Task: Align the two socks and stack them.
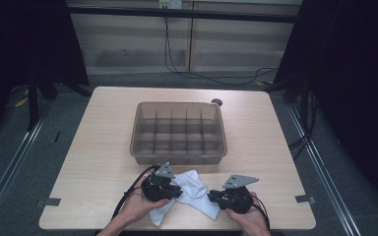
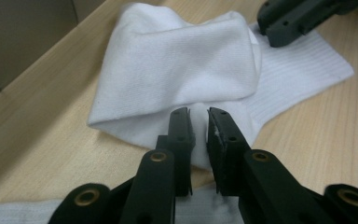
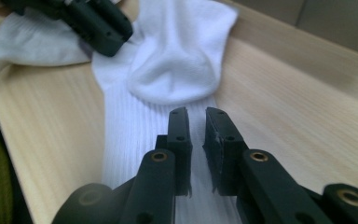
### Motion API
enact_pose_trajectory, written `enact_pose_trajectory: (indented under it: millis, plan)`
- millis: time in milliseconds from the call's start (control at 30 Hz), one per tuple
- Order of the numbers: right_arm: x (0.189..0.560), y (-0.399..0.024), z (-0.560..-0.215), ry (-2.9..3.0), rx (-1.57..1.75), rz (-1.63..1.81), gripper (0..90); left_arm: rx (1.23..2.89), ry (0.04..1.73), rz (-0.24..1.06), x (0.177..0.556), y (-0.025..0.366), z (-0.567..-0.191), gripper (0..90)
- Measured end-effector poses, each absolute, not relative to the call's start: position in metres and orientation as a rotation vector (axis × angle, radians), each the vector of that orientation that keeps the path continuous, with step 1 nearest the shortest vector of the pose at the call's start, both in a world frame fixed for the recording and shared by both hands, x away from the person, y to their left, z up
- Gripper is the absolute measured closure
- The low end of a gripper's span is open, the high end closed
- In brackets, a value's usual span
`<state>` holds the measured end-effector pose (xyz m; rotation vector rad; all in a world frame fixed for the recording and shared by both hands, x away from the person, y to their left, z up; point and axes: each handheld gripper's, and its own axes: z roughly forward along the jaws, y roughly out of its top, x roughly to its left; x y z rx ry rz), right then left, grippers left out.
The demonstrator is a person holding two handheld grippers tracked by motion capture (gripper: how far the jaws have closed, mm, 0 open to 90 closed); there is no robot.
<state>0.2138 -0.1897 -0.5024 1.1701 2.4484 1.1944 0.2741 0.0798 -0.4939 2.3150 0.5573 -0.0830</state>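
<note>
High view first: white sock (image 1: 189, 192) lying on the table (image 1: 93, 147) between the left gripper (image 1: 173, 191) and the right gripper (image 1: 213, 196), both at the near edge, with the divided grey bin (image 1: 178, 132) just beyond them, compartments looking bare. Left gripper view: jaws drawn nearly together and nipping a fold of the sock (image 2: 177, 70), cloth pinched in the thin gap, the bunched foot part humped up right ahead of the tips and the other gripper resting on the ribbed cuff farther off. Right gripper view: jaws just as narrow, clamped on the ribbed cuff of the sock (image 3: 168, 70) that runs straight out from the tips toward the rounded heel bulge, other gripper sitting at the far end. Looks like a fold or roll-up just getting started, probably headed for one of those bin slots. Tips for doing it well, just a guess: keep both pinches firm but on one layer bundle each, lift only a little, pull gently apart to flatten the hump before folding, and avoid dragging the cloth off the near edge.
</note>
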Motion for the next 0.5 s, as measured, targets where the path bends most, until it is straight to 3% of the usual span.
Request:
enact_pose_trajectory:
  millis: [167,500]
  plan:
    - [0.223,-0.193,-0.503,2.418,1.197,1.169,80.2,2.335,0.545,-0.090,0.268,0.074,-0.492,76.2]
    - [0.237,-0.203,-0.503,2.353,1.239,1.155,72.6,2.342,0.527,-0.163,0.263,0.064,-0.490,66.2]
